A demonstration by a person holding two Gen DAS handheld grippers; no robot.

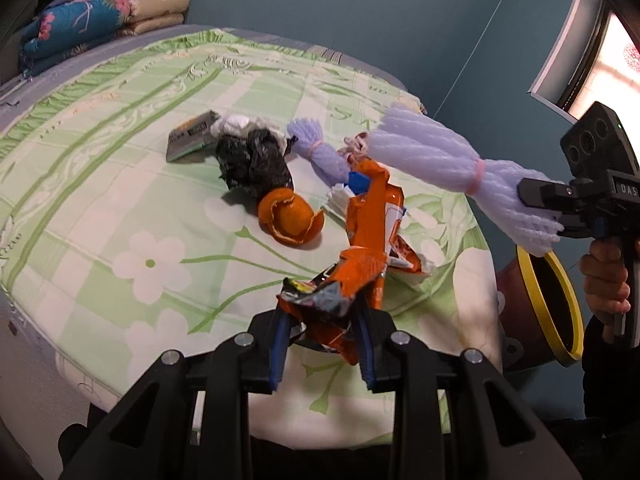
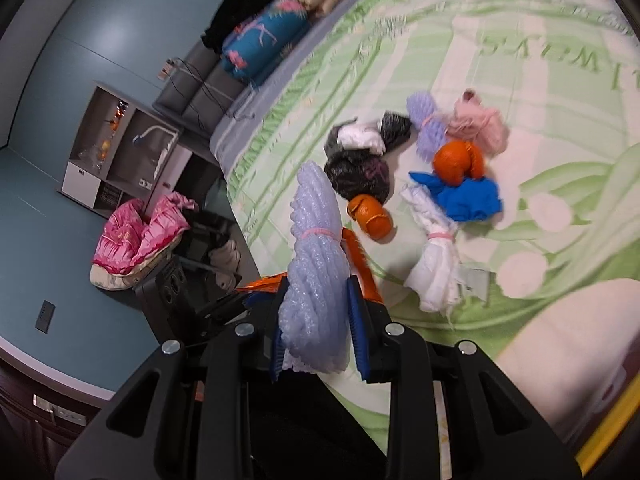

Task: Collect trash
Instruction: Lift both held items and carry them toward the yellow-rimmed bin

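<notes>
Far left on bed (image 1: 100,168): flattened green-and-grey carton (image 1: 191,136), then crumpled black bag (image 1: 252,162) with white wad behind. Centre: orange peel (image 1: 290,216), small lilac foam net (image 1: 316,150) beyond it. Near centre: left tongs (image 1: 322,330) narrowed and clamped on orange snack wrapper (image 1: 370,236), raised off the sheet. Right: large lilac foam net bundle (image 1: 436,152), tied with pink band, pinched at one end by right tongs (image 1: 554,210), almost closed, off bed edge. Below right: bin with yellow rim (image 1: 560,304), a hand (image 1: 606,284) on right handle.
</notes>
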